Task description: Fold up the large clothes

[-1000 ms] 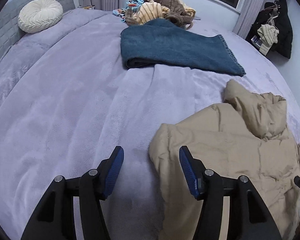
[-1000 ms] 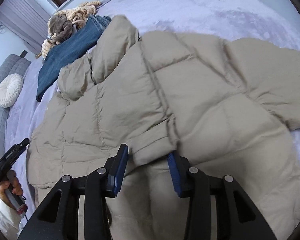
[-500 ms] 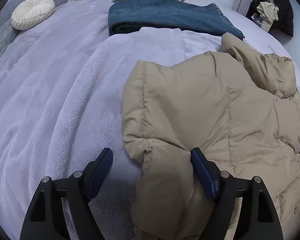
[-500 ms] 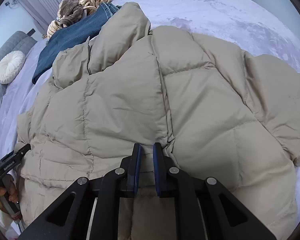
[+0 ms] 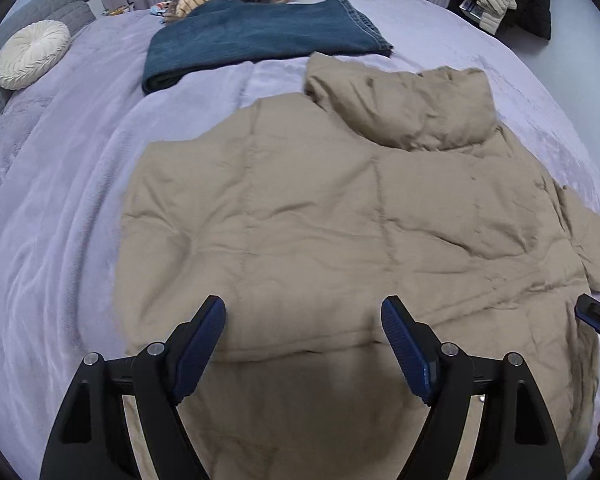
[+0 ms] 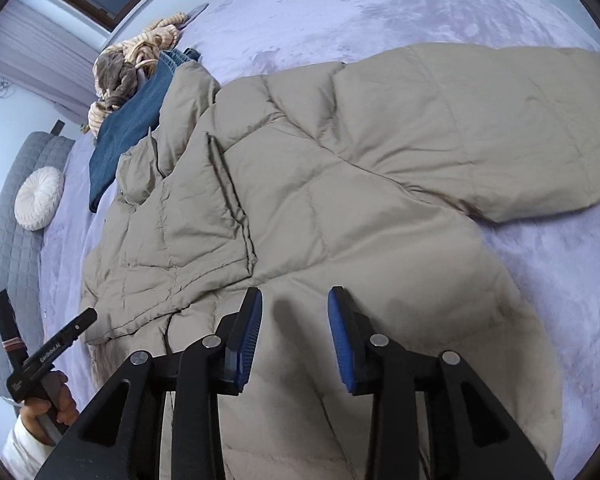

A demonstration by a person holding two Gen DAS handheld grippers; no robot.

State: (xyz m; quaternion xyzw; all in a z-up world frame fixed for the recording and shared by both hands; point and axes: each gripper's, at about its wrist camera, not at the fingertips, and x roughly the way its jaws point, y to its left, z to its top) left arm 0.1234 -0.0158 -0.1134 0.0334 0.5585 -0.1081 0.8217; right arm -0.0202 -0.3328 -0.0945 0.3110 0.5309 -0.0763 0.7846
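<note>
tan quilted puffer jacket (image 5: 340, 216) lies flat on the lilac plush bedspread (image 5: 60, 200), one sleeve folded over its body; left gripper (image 5: 304, 344) and right gripper (image 6: 295, 332) hover over it, jaws wide, holding nothing; the springy, slippery fill could undo that fold.

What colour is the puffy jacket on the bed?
Beige, or tan; the jacket shows best in the left wrist view.
</note>
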